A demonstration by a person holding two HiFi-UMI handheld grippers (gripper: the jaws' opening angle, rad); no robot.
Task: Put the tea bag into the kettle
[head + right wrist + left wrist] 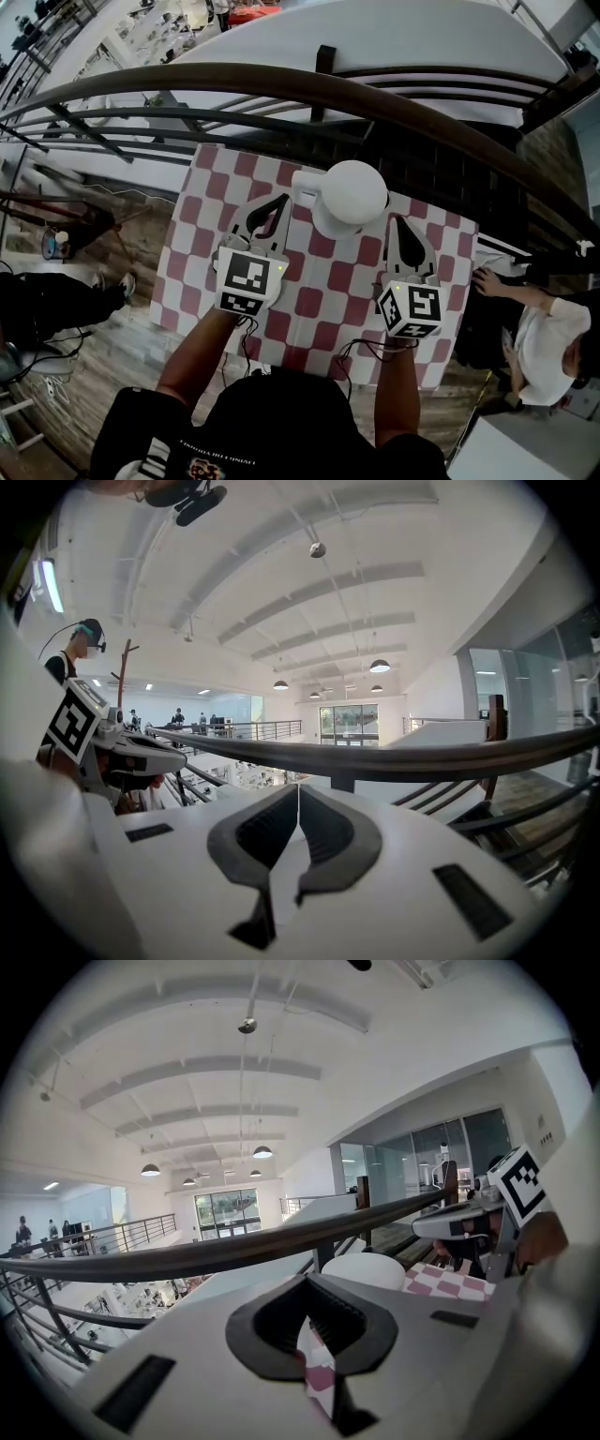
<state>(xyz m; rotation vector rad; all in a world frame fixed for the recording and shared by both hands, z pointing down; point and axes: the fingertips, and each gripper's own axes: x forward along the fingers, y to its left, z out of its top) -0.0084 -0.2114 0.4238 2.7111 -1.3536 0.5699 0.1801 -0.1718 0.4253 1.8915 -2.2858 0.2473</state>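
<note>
On the checked table (202, 244), toward its far edge, the white kettle (349, 195) stands upright, its axis vertical and its domed top facing the head camera. A short stub on its side, spout or handle I cannot tell, points toward the left gripper (282, 200). That gripper lies just beside the kettle, jaws closed tip to tip on nothing. The right gripper (395, 221) sits near the kettle's other side, jaws likewise pressed together, empty. Both point toward the railing (281, 82).
</note>
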